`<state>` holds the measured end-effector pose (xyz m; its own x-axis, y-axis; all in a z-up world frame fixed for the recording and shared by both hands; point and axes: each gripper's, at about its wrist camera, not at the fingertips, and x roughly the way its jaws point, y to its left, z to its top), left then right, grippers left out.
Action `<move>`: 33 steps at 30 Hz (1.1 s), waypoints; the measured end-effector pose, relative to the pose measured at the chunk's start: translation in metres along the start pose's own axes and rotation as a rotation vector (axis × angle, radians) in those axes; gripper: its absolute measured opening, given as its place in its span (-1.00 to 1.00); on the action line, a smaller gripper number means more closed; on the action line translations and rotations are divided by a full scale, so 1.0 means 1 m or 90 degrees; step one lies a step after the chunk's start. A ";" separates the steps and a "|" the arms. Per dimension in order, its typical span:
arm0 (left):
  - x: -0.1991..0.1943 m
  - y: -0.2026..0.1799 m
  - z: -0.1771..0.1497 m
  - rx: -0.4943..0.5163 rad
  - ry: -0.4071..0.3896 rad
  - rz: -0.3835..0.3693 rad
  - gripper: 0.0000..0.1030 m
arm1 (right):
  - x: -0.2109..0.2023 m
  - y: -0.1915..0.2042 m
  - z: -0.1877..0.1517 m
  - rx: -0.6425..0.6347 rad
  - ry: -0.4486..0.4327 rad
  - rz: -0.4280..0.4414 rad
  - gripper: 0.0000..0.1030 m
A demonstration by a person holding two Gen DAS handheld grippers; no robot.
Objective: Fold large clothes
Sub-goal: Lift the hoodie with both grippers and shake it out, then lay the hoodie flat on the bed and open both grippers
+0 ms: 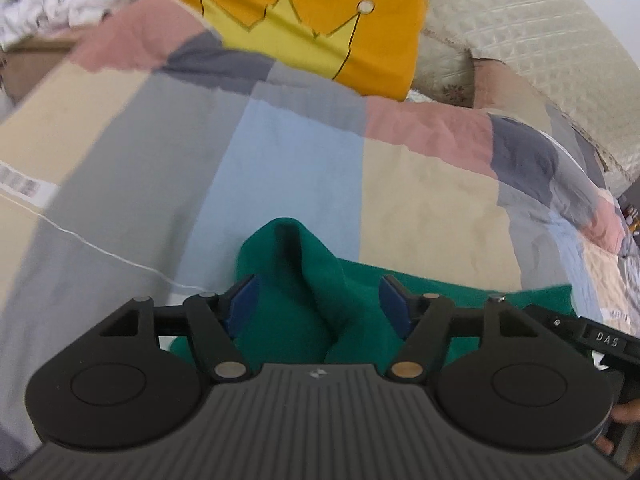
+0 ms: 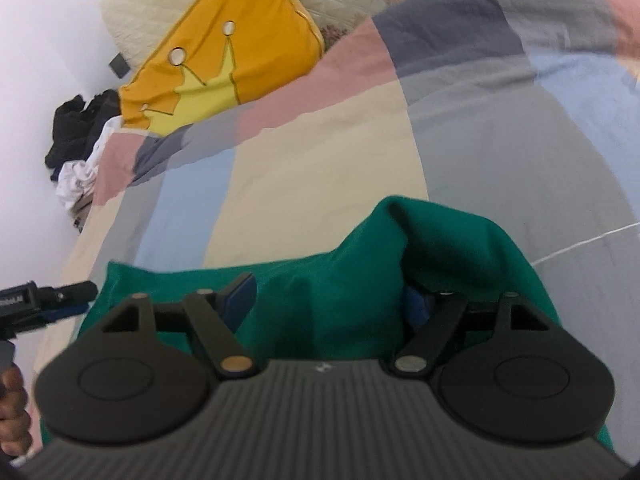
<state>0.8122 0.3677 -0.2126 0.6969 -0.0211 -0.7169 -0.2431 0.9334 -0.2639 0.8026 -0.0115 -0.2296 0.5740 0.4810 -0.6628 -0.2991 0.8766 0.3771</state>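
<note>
A green garment (image 1: 308, 280) lies bunched on a patchwork bedspread (image 1: 280, 152). My left gripper (image 1: 320, 300) has its blue pads wide apart, with a raised fold of the green cloth standing between them; the pads do not pinch it. In the right wrist view the same green garment (image 2: 360, 272) humps up over my right gripper (image 2: 332, 300). Its left blue pad (image 2: 240, 300) shows and its right pad is partly hidden under cloth; the jaws are spread wide. The other gripper shows at the left edge (image 2: 44, 300).
An orange crown cushion (image 1: 312, 12) and a cream quilted pillow (image 1: 520, 40) lie at the head of the bed. A heap of dark and white clothes (image 2: 80, 140) sits by the wall. A white cable (image 1: 100, 248) crosses the bedspread.
</note>
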 end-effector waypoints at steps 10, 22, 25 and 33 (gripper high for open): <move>-0.151 -0.018 -0.048 0.013 -0.072 -0.016 0.39 | -0.132 0.057 -0.043 -0.109 -0.067 -0.029 0.49; -0.345 -0.067 -0.193 0.055 -0.085 -0.035 0.40 | -0.321 0.103 -0.152 -0.172 -0.140 -0.049 0.49; -0.369 -0.076 -0.244 0.069 -0.069 -0.031 0.61 | -0.350 0.101 -0.189 -0.173 -0.148 -0.042 0.50; -0.362 -0.083 -0.348 0.071 0.003 -0.037 0.62 | -0.374 0.066 -0.272 -0.150 -0.151 -0.036 0.50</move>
<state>0.3453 0.1729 -0.1556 0.7038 -0.0777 -0.7061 -0.1257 0.9647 -0.2313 0.3610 -0.1283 -0.1331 0.7475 0.4386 -0.4990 -0.4145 0.8949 0.1657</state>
